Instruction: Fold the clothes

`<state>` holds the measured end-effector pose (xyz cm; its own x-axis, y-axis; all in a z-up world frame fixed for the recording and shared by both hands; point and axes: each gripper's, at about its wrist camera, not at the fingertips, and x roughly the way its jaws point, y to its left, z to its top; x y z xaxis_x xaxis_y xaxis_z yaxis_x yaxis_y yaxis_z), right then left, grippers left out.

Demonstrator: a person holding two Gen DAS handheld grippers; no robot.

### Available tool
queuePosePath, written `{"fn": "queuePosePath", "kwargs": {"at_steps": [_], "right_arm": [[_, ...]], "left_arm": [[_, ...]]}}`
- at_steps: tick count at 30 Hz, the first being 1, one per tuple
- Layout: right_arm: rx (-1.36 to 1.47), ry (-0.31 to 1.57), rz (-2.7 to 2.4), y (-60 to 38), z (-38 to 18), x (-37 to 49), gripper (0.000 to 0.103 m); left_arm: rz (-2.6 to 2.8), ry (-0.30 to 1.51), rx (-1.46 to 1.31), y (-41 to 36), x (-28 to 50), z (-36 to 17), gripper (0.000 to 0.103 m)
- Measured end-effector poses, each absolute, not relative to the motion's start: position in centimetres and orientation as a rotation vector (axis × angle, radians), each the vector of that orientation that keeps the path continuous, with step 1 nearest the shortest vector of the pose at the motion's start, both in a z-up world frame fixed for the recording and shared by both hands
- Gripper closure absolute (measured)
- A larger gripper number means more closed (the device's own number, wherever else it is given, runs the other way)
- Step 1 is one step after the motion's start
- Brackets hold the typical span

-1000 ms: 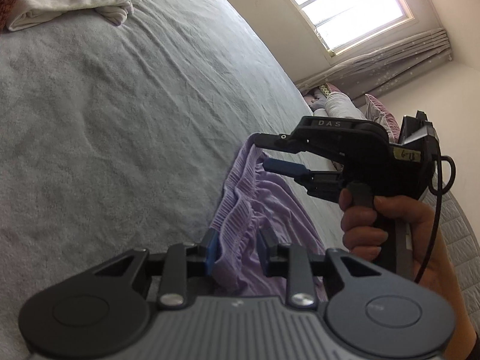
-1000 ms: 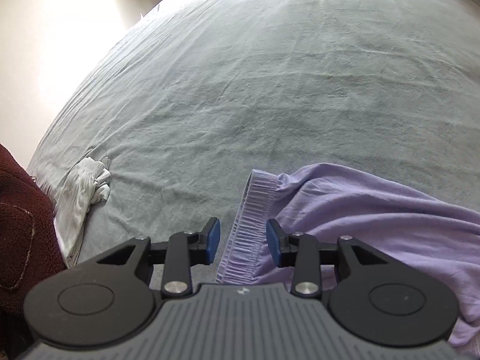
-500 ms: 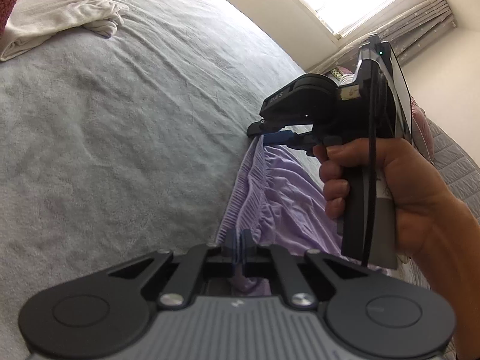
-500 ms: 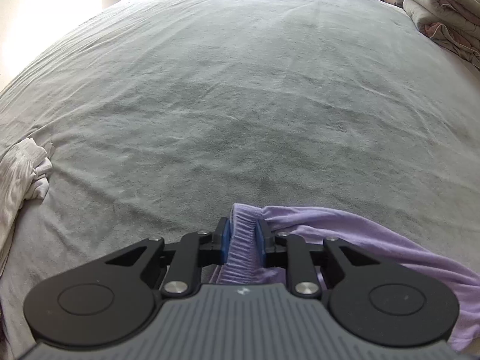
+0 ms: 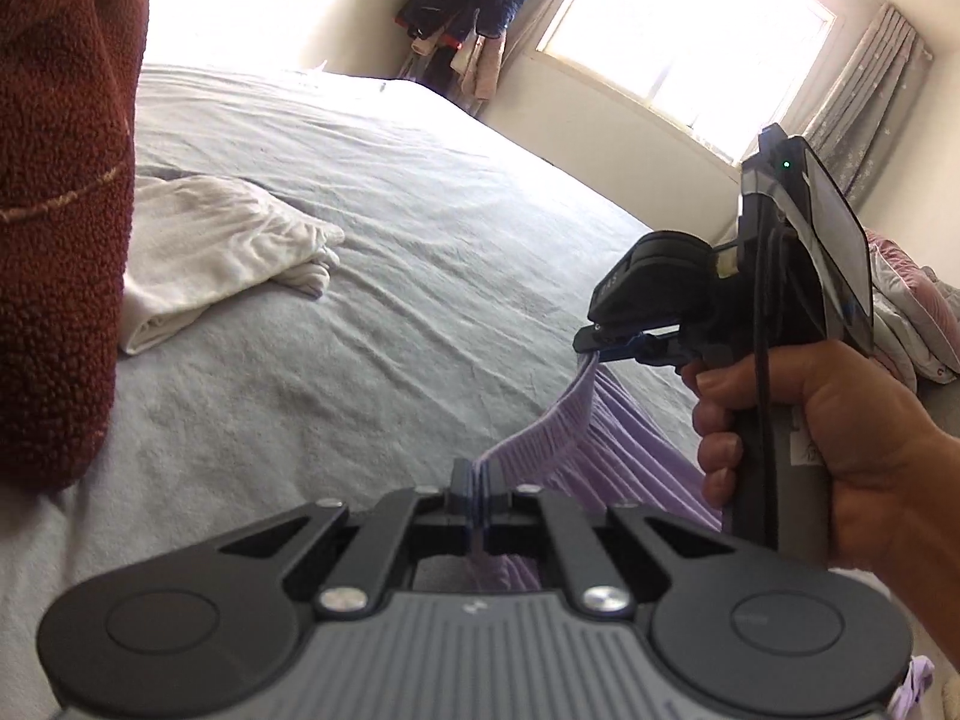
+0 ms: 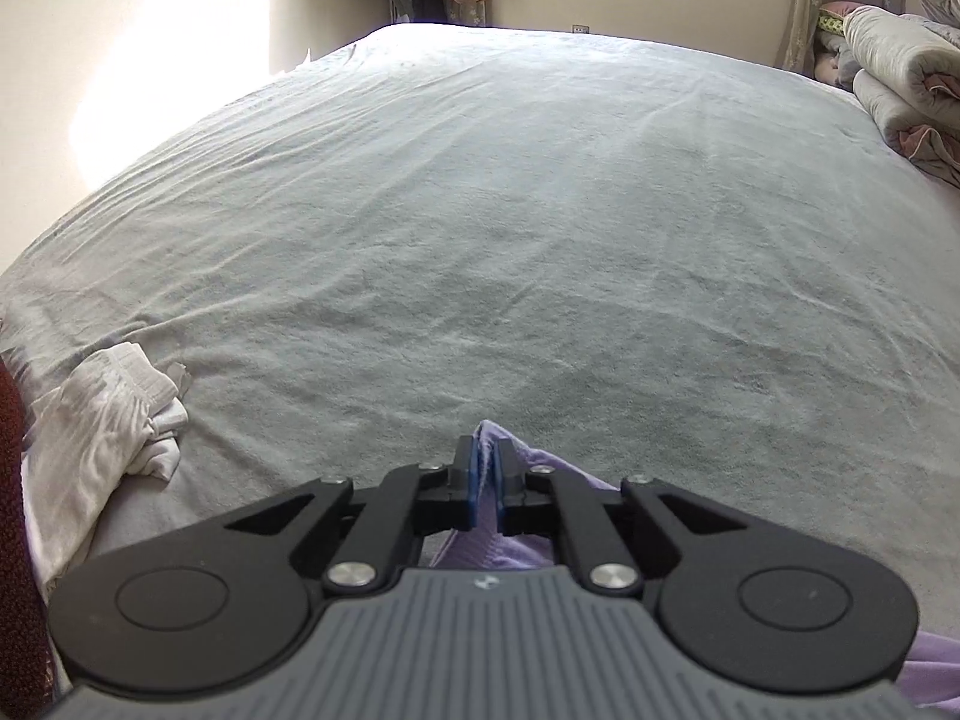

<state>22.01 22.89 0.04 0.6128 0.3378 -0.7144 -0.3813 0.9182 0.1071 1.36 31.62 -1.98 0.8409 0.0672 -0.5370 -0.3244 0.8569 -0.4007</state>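
Two grippers hold one purple garment (image 5: 606,468) by its stretchy waistband. My left gripper (image 5: 474,495) is pinched tight on one end of the band, and my right gripper (image 5: 606,351) is pinched on the other end, so it hangs between them above the grey bed (image 5: 420,276). I think I am lifting it to spread it out. Next I should keep both pinches tight and lay it flat.

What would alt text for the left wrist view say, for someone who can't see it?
Two handheld tools, the left tool and the right tool, are each shut on the ribbed waistband of a lilac garment, stretching it between them above a grey bed. A folded white garment lies to the left, under a bright window.
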Motion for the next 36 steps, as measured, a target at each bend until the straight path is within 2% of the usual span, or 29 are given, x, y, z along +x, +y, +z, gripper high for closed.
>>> {"fn": "queuePosePath", "kwargs": {"at_steps": [6, 8, 11, 13, 14, 15, 16, 17, 26, 36], "right_arm": [[-0.053, 0.821, 0.467, 24.5, -1.3, 22.2, 0.095], [-0.032, 0.844, 0.466, 24.3, -2.0, 22.5, 0.089], [-0.007, 0.862, 0.497, 23.5, -2.3, 22.4, 0.087], [-0.004, 0.859, 0.509, 22.4, -1.9, 21.9, 0.084], [-0.002, 0.856, 0.513, 21.8, -1.6, 21.5, 0.077], [0.000, 0.853, 0.517, 21.1, -1.4, 21.1, 0.066], [0.002, 0.850, 0.521, 20.5, -1.1, 20.8, 0.061], [0.004, 0.847, 0.525, 19.9, -0.8, 20.4, 0.059], [0.021, 0.837, 0.504, 12.0, 0.3, 16.3, 0.058], [0.017, 0.822, 0.377, 1.1, -0.6, 11.9, 0.058]], "left_arm": [[0.253, 0.621, -0.483, 32.6, 2.5, -3.2, 0.100], [0.266, 0.643, -0.474, 32.6, 2.6, -3.3, 0.096], [0.300, 0.658, -0.460, 32.7, 2.5, -3.0, 0.084], [0.325, 0.649, -0.455, 32.7, 2.3, -2.6, 0.067], [0.337, 0.645, -0.454, 32.8, 2.2, -2.5, 0.063], [0.346, 0.640, -0.458, 32.7, 2.0, -2.2, 0.059], [0.353, 0.636, -0.462, 32.6, 1.9, -2.0, 0.057], [0.353, 0.633, -0.465, 32.5, 1.8, -1.9, 0.057], [0.310, 0.584, -0.446, 29.2, 1.4, -0.4, 0.056], [0.091, 0.671, -0.373, 22.1, 2.6, -1.3, 0.056]]}}
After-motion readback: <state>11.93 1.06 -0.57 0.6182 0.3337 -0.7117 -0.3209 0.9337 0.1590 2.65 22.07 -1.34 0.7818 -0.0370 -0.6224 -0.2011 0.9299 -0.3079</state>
